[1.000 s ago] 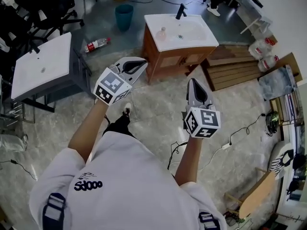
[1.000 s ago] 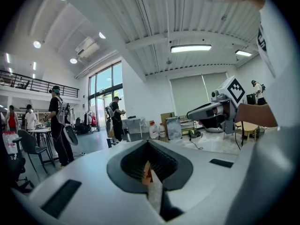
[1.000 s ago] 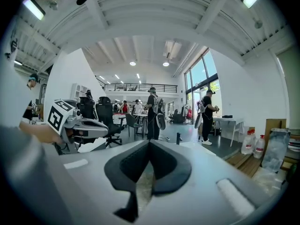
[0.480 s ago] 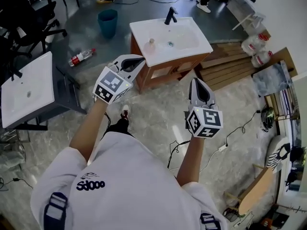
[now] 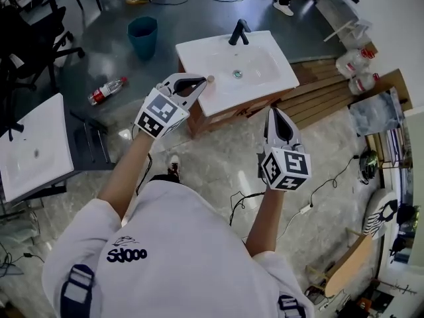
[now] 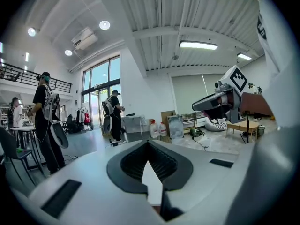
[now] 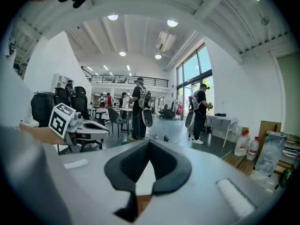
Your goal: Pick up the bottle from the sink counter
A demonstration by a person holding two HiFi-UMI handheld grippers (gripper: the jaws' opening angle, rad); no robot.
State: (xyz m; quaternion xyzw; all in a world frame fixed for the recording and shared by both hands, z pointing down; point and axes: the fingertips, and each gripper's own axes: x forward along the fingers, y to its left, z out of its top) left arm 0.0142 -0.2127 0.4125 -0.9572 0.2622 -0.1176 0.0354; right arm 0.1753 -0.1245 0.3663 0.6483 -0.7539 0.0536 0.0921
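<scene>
White sink point(image 5: 281, 71) | bottle point(image 5: 211, 79) on its counter | teal bin point(image 5: 142, 35) beyond

The sink counter point(image 5: 199, 53) is white, its cabinet point(image 5: 225, 114) brown, faucet point(image 5: 238, 32) black, bin point(image 5: 142, 36) teal.

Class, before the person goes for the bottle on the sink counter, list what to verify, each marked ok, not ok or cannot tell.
1. The bottle is on the sink counter: ok, its top shows just past the tip of the left gripper.
2. The left gripper is open for a grasp: not ok, jaws shut, empty.
3. The right gripper is clear of the counter: ok, shut, empty, held in front of it.
4. The bottle is upright: cannot tell, mostly hidden.
5. The faucet is away from the bottle: ok, at the counter's far edge.
</scene>
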